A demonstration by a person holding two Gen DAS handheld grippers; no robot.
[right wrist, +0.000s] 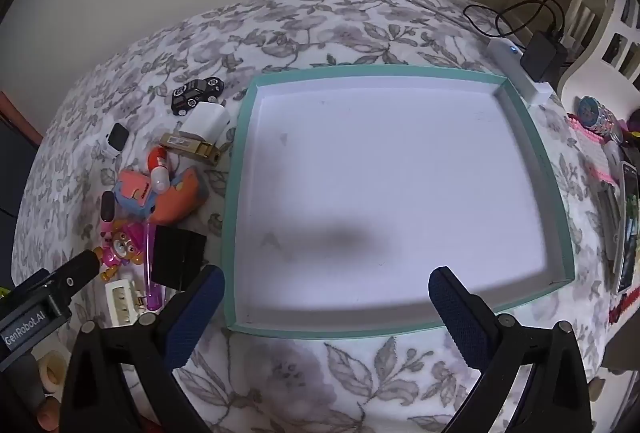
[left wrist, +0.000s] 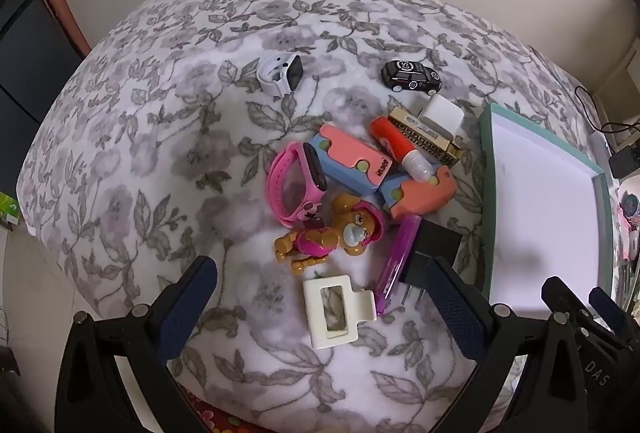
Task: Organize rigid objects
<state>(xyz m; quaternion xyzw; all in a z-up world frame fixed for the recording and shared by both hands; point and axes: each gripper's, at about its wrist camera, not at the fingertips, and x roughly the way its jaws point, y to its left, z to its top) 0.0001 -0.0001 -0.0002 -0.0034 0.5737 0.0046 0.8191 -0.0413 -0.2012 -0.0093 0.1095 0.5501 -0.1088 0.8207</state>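
A pile of small objects lies on the floral cloth (left wrist: 160,161): a cream hair clip (left wrist: 338,309), a toy dog figure (left wrist: 340,231), a pink watch (left wrist: 294,189), pink-and-blue cases (left wrist: 352,161), a red glue tube (left wrist: 400,149), a black charger (left wrist: 434,247), a purple pen (left wrist: 400,257), a white plug (left wrist: 442,113), a black toy car (left wrist: 412,75) and a white watch (left wrist: 280,73). My left gripper (left wrist: 324,297) hangs open above the hair clip. My right gripper (right wrist: 326,297) is open over the near edge of the empty teal-rimmed tray (right wrist: 236,201).
The tray (left wrist: 486,201) lies right of the pile. Past it are a white power strip (right wrist: 516,69) with a black adapter (right wrist: 542,55) and cables. A phone (right wrist: 628,229) and other items crowd the far right. A tape roll (right wrist: 52,369) sits at lower left.
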